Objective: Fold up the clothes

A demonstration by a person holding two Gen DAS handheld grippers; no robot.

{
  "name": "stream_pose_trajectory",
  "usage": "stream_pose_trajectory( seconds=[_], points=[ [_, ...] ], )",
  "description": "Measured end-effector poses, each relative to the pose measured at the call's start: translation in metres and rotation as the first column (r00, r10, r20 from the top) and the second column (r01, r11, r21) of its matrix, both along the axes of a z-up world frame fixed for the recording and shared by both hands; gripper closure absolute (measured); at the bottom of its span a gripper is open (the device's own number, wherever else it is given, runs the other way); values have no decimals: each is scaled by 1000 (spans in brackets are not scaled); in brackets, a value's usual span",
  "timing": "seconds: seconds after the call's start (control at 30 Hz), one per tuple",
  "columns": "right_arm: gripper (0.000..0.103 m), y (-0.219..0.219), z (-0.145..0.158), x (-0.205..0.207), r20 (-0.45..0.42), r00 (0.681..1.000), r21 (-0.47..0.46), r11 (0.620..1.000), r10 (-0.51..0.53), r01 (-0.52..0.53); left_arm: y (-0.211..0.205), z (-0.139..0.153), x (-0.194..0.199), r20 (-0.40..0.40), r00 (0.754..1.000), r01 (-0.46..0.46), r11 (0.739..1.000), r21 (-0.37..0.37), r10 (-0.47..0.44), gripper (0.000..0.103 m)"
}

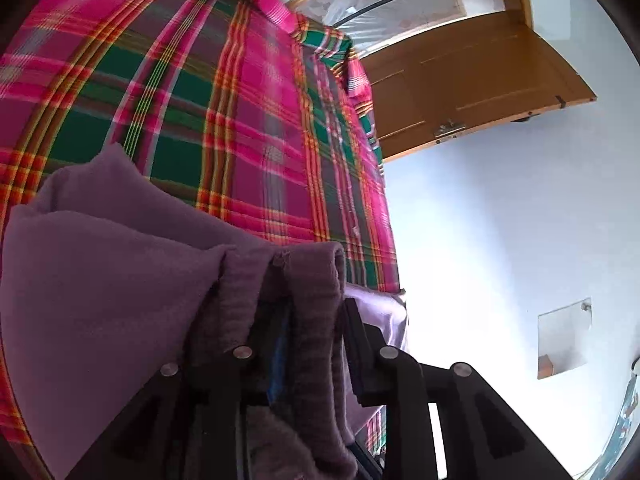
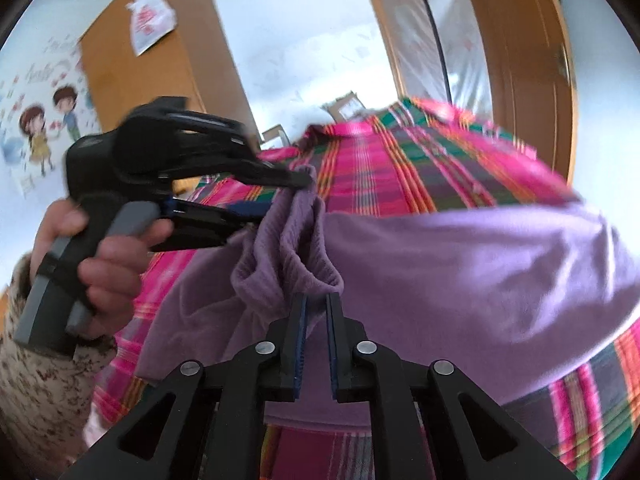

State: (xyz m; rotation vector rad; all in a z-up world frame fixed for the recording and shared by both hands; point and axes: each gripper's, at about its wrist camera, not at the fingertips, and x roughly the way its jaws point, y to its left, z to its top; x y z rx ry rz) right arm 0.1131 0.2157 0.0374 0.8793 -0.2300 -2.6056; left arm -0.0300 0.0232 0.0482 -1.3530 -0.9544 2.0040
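Plaid bedspread (image 2: 400, 168) — ribbed purple garment (image 2: 288, 240), clawed

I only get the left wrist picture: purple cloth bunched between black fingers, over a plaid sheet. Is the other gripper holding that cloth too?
Observer: The right gripper has its tips at the ribbed hem of the purple garment, jaws nearly closed; I cannot confirm a firm grip.
Operator: Who holds my gripper?
Observer: A hand in a speckled sleeve grips the left gripper by its handle.
Operator: What's behind it?
Observer: A wooden wardrobe with a white plastic bag hanging on it.
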Motion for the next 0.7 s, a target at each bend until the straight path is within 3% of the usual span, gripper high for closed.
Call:
stream_pose_trajectory(
  seconds=[0.2,0.3,0.47,0.53,0.7],
  points=[
    [88,23,-6,-8,56,996,-47,997,-62,65,-8,13,8,-46,999,-7,1000,-12,6,75],
    [78,34,-7,-10,68,995,-79,994,-75,81,-24,16,17,-59,998,-30,999,-24,28,75],
    [68,48,-7,-24,119,993,-234,971,-12,39,-54,7,33,-53,995,-82,994,-67,79,75],
    [48,50,-9,-31,136,990,-294,956,35,7,-65,2,39,-43,994,-108,992,-68,105,75],
    [46,44,-15,-53,188,971,-368,927,147,-69,-85,-13,48,-33,987,-158,984,-86,156,75]
  ],
)
